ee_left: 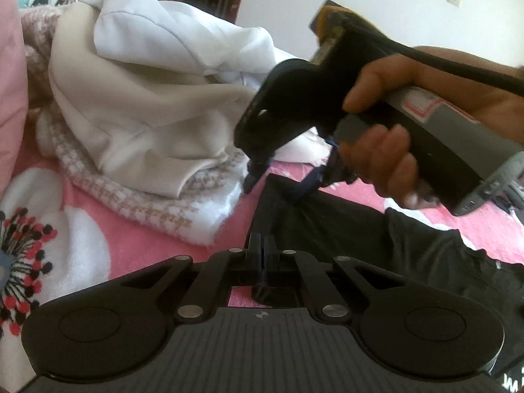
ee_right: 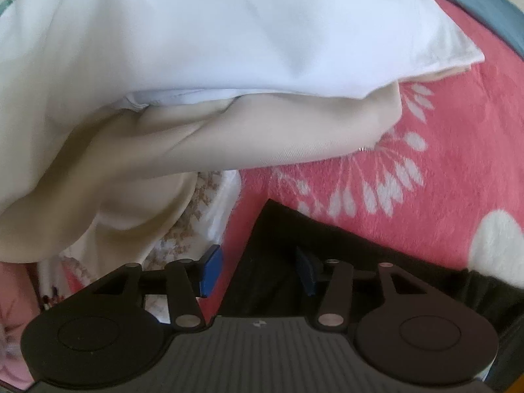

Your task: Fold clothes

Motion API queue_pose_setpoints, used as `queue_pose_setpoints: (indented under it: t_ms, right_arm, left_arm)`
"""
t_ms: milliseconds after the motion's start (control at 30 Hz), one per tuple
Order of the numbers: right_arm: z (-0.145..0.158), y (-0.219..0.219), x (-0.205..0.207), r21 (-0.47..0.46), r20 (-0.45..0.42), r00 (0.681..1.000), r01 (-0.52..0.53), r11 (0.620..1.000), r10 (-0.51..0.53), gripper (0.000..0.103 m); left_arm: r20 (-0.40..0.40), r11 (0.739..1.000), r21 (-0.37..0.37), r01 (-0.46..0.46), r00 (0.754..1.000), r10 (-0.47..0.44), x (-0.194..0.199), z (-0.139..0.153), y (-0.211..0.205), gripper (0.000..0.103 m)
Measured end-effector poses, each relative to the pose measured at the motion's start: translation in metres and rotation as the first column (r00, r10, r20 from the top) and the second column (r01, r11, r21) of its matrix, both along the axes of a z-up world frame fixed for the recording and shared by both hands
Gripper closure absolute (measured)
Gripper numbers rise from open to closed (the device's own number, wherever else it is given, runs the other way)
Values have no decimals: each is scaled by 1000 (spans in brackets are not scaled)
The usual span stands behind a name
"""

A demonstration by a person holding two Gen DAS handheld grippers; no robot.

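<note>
The left gripper (ee_left: 261,249) has its jaws pinched together on matte black garment (ee_left: 376,239) fabric; the right gripper (ee_right: 258,270) stands with jaws apart over its pointed corner — beyond, smooth cream and white clothes (ee_right: 203,65) heap on the fleecy pink floral blanket (ee_right: 442,150).

Pink floral blanket (ee_right: 442,124) (fleecy): pale clothes pile (ee_left: 137,124), black garment (ee_left: 376,239).

Clothes pile (ee_left: 137,98) lies on blanket (ee_left: 131,239), left of garment (ee_left: 360,229).
</note>
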State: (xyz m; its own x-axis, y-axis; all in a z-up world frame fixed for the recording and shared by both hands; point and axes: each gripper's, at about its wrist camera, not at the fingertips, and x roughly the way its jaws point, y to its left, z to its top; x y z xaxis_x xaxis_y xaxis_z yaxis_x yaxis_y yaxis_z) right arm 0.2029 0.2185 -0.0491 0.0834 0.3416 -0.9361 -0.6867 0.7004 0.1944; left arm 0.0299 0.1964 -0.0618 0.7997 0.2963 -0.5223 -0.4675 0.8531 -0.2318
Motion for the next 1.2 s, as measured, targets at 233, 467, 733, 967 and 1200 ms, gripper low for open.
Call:
queue_pose_setpoints:
  t_ms: [233, 467, 733, 967, 1200]
  right_arm:
    - [-2, 4, -18, -56, 95, 995, -30, 998, 35, 62]
    - [32, -47, -19, 84, 116, 993, 3, 996, -13, 102]
    - [78, -153, -4, 264, 133, 976, 130, 956, -170, 102]
    - [71, -238, 0, 351, 111, 946, 249, 903, -304, 102]
    - [45, -279, 1, 353, 110, 931, 292, 889, -349, 102]
  left_arm:
    - [62, 999, 7, 53, 997, -54, -8, 7, -8, 103]
    - [159, 986, 11, 169, 973, -168, -19, 28, -26, 103]
    - [211, 913, 44, 406, 889, -406, -16, 47, -76, 103]
    - [156, 844, 42, 534, 831, -534, -9, 36, -116, 103]
    - [71, 796, 38, 605, 793, -606, 4, 13, -146, 103]
